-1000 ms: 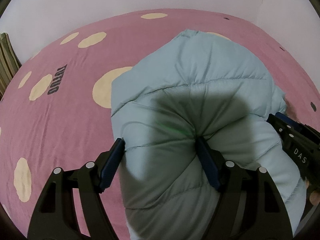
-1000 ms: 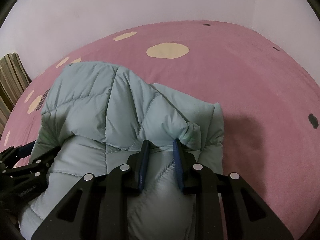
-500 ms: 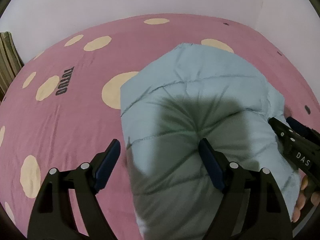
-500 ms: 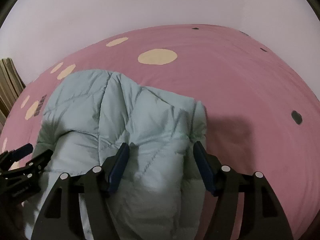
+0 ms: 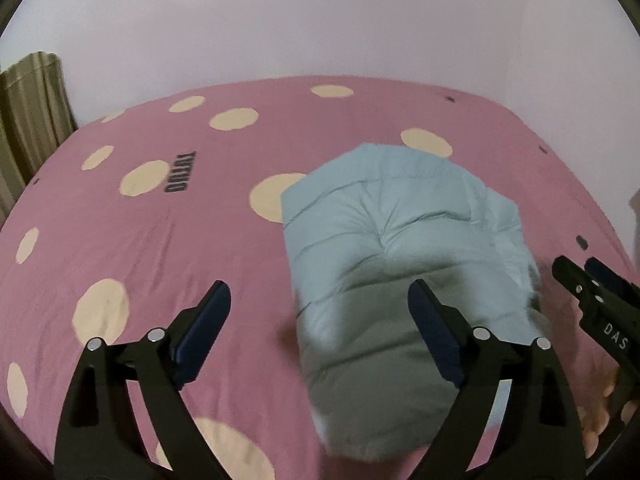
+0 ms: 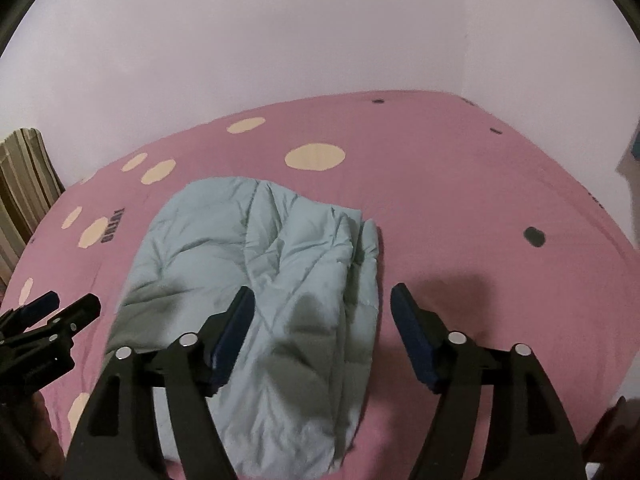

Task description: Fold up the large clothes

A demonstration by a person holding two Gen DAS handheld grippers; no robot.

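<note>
A light blue quilted puffer jacket [image 5: 404, 248] lies folded into a compact bundle on the pink bed; it also shows in the right wrist view [image 6: 260, 264]. My left gripper [image 5: 320, 308] is open and empty, raised above the jacket's near left edge. My right gripper [image 6: 322, 308] is open and empty, raised above the jacket's near right part. Neither touches the jacket. The right gripper shows at the right edge of the left wrist view [image 5: 592, 304]; the left gripper shows at the left edge of the right wrist view [image 6: 44, 320].
The bed has a pink cover [image 5: 160, 240] with cream dots and dark lettering [image 5: 180, 172]. Striped curtains [image 5: 28, 112] hang at the far left. White walls [image 6: 280, 40] close the bed at the back and right.
The right gripper opened and let go of the jacket fold. Both grippers lifted and drew back from the jacket, which now lies free on the bed.
</note>
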